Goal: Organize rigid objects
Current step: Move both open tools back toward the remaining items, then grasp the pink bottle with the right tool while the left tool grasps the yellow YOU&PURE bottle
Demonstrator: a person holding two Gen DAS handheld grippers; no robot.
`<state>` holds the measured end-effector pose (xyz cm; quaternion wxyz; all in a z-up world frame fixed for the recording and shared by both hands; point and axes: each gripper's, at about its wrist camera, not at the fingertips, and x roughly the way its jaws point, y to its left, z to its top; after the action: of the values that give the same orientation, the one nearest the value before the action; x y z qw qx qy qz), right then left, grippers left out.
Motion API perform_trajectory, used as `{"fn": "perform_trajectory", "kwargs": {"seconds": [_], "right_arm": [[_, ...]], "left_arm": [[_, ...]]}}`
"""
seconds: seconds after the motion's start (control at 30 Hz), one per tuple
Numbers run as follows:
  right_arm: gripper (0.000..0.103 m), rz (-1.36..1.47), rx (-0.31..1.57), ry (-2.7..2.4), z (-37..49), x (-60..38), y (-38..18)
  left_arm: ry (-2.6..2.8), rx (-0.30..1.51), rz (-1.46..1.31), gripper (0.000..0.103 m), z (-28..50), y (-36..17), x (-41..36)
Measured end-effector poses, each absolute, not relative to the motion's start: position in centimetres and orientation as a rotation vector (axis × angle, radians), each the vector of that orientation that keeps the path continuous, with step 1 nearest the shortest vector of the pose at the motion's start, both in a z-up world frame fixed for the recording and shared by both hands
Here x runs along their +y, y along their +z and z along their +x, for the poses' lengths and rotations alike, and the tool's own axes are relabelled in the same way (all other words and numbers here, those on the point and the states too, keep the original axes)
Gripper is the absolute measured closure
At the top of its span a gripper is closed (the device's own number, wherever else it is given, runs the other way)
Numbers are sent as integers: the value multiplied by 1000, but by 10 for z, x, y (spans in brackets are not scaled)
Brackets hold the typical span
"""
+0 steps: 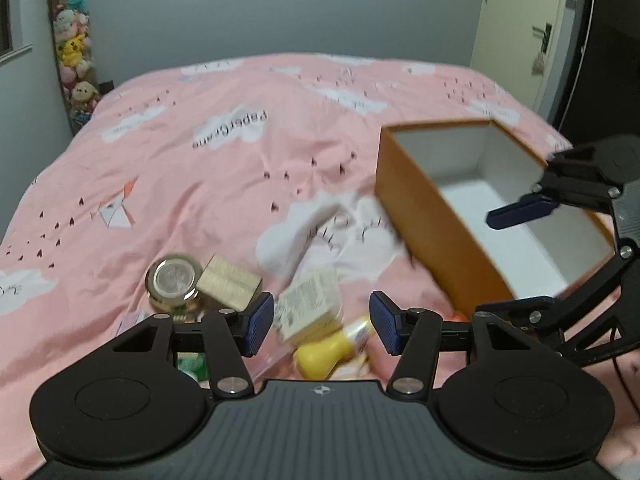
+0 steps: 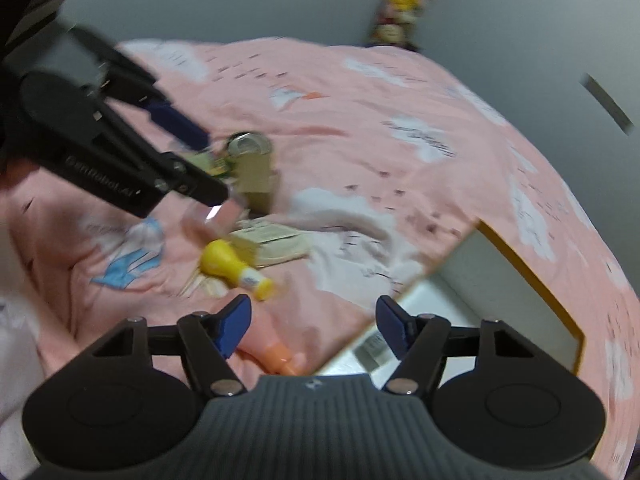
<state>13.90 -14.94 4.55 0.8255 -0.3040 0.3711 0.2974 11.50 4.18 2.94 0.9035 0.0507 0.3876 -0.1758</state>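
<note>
In the left wrist view, my left gripper [image 1: 322, 322] hangs open just above a pile on the pink bedspread. A small printed carton [image 1: 308, 304] and a yellow bottle [image 1: 332, 350] lie under the gap between its pads, untouched. A round gold tin [image 1: 174, 280] and a wooden block [image 1: 228, 282] lie to the left. The open orange box [image 1: 420, 216] stands at the right. My right gripper [image 2: 314, 326] is open and holds nothing; it is over the box's near corner [image 2: 440, 276]. A pink-orange bottle [image 2: 276, 354] lies below it.
The bedspread [image 1: 240, 160] reaches back to a grey wall. A column of plush toys [image 1: 74, 52] stands at the far left and a door [image 1: 520, 32] at the far right. A small labelled item [image 2: 374, 348] lies inside the box.
</note>
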Motion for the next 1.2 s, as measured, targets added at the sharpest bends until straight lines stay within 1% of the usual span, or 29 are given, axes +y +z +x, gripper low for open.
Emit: {"fn": "perform_trajectory", "kwargs": {"seconds": [0.1,0.23,0.33,0.67,0.93,1.17,1.2], "right_arm": [[44,-726,823,692,142,-129,31],[47,-798,888,758,145,-107,10],[51,-849,948,795,153,-92,-7],[50,-978,1157,825,186,-68,-55],[50,-923,1238,820,201,-68,-72],[52,-751,1255,786,221,-89,-52],[52,-738,1252,776,224,-91,-49]], "left_arm": [[-377,840,124,40,114,19,50],[-402,868,152,41,112,7,61],[-431,875,205,41,112,-3,61],[-489,885,291,41,123,-30,47],[-541,907,286,41,136,-45,42],[-575,904,361,41,146,-57,30],[-575,902,381,43,148,-58,27]]}}
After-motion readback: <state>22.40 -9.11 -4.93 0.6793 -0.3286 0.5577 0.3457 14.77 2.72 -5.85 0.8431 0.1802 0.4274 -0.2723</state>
